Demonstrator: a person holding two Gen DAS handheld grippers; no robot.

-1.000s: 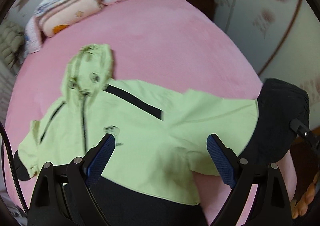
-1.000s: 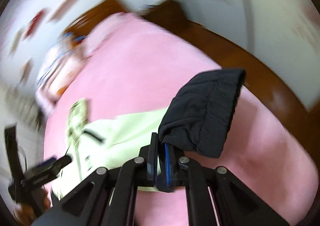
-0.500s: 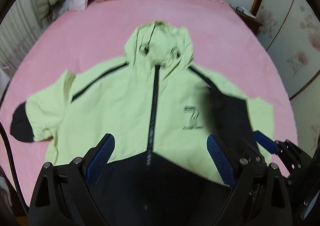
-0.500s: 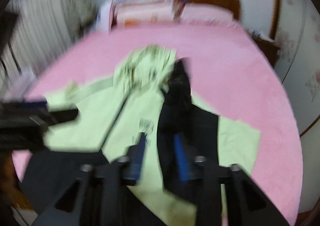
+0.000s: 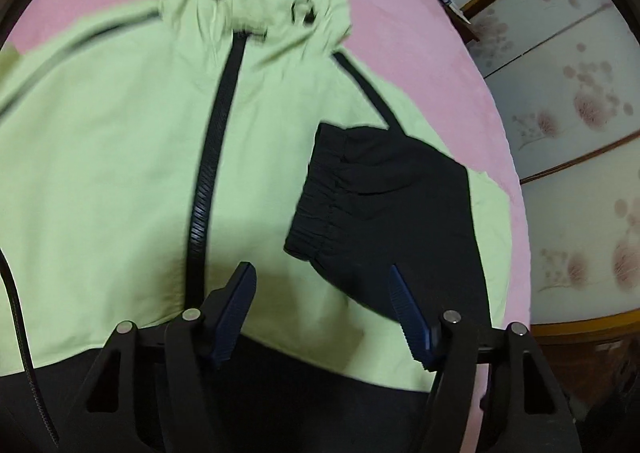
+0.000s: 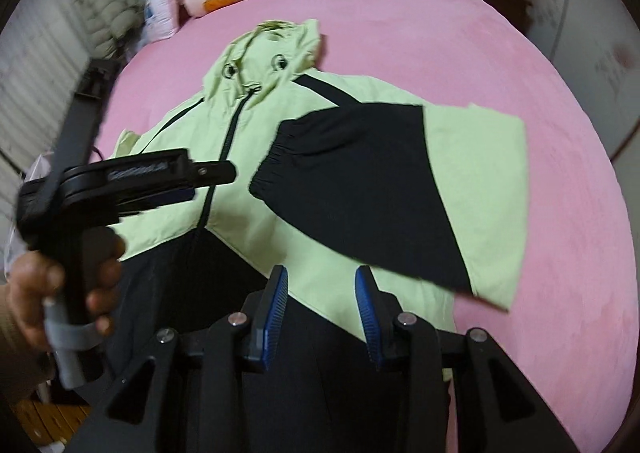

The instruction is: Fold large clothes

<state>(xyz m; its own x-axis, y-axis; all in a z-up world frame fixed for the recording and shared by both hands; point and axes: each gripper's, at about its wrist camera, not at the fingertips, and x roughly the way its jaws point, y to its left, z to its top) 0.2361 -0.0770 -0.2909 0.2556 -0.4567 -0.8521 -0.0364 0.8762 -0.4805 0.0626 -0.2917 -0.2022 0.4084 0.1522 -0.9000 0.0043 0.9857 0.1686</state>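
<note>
Right wrist view shows one lime-green and black hooded jacket [image 6: 340,181] lying flat on one pink-covered bed [image 6: 460,33], one black-cuffed sleeve [image 6: 360,181] folded across its chest, while both left tongs [image 5: 320,305] and right tongs [image 6: 322,305] hover open, gripping nothing.

Only lettering I can spot is a light-coloured word along the side of the left gripper [image 6: 160,189] in my right wrist view (too blurred to read, honestly). Nothing readable on the jacket [image 6: 360,157] from either camera.
</note>
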